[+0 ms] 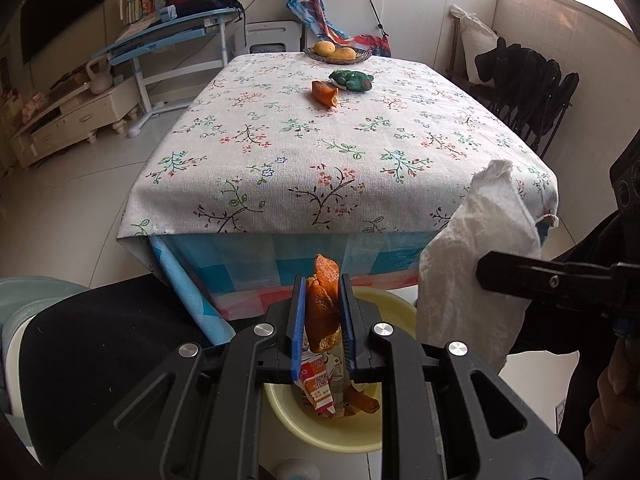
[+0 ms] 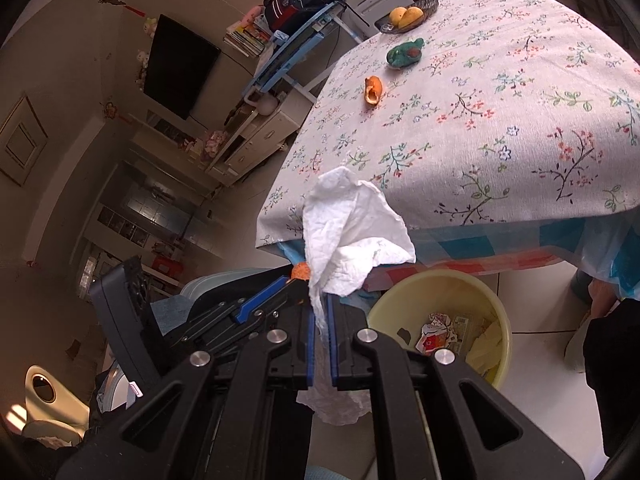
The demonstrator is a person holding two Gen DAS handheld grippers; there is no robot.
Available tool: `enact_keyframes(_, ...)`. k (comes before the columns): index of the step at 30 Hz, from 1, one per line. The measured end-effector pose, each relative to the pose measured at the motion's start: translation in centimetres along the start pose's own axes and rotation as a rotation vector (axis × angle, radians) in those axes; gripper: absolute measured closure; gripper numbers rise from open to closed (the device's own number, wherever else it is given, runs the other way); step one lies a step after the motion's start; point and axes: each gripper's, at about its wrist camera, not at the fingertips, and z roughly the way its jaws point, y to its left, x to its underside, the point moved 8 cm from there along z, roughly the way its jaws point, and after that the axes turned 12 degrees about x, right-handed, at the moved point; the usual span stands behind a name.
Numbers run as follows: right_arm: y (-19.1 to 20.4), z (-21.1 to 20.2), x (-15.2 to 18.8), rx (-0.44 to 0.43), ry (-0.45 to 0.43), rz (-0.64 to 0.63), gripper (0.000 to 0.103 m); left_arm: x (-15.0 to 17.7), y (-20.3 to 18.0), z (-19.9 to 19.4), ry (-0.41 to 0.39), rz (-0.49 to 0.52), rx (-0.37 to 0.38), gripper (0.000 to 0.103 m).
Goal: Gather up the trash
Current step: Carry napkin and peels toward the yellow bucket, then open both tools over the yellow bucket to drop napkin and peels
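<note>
Clamped btwn the blue pads of the left gripper (image 1: pixel 322 312), a piece of orange peel (image 1: pixel 321 306) is being held upright, jaws narrow and pressing on both its sides, peel top sticking out above the fingertips. Directly below it, a yellow plastic basin (image 1: pixel 328 428) is being seen on the white floor, w/ a red-and-white snack wrapper (image 1: pixel 318 390) and more peel already lying in it. Pinched in the right gripper (image 2: pixel 320 320), jaws nearly together, a crumpled white paper tissue (image 2: pixel 352 236) is being held, its upper part flaring above the fingertips and its lower end hanging out beneath the jaws; from the left wrist view the same tissue (image 1: pixel 472 264) is being shown just right of the basin, beside the table corner. In the right wrist view the basin (image 2: pixel 500 320) is being seen low and right of the tissue, w/ wrappers inside. On the table (image 1: pixel 320 152), covered w/ a floral cloth, a second orange peel (image 1: pixel 325 93) is being left lying toward the far end, w/ a green crumpled item (image 1: pixel 352 80) just behind it, type not clear. Farther back, a dish of yellow fruit (image 1: pixel 337 53) is being seen near the far edge.
</note>
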Motion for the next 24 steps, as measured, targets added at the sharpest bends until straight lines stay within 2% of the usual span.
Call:
enact_keyframes(12,-0.4,3.1,2.6,0.109,0.096,-0.055,0.095,0.0,0.1,0.1,0.002,0.002,-0.001,0.087)
enact_keyframes(14,-0.7,3.3,2.9,0.12,0.105,-0.052,0.091,0.0,0.1,0.0,0.002,0.002,-0.001,0.087)
enact_keyframes(16,-0.8,3.5,2.9,0.133,0.108,-0.049,0.071,0.0,0.1,0.0,0.001,0.002,-0.002,0.087)
enact_keyframes(21,-1.3,3.1,2.8,0.152,0.102,-0.04,0.063,0.0,0.1,0.0,0.002,0.001,-0.002,0.087)
enact_keyframes(24,-1.4,2.5,2.5,0.163,0.084,-0.033,0.063,0.0,0.1,0.1,0.003,0.001,-0.001,0.087)
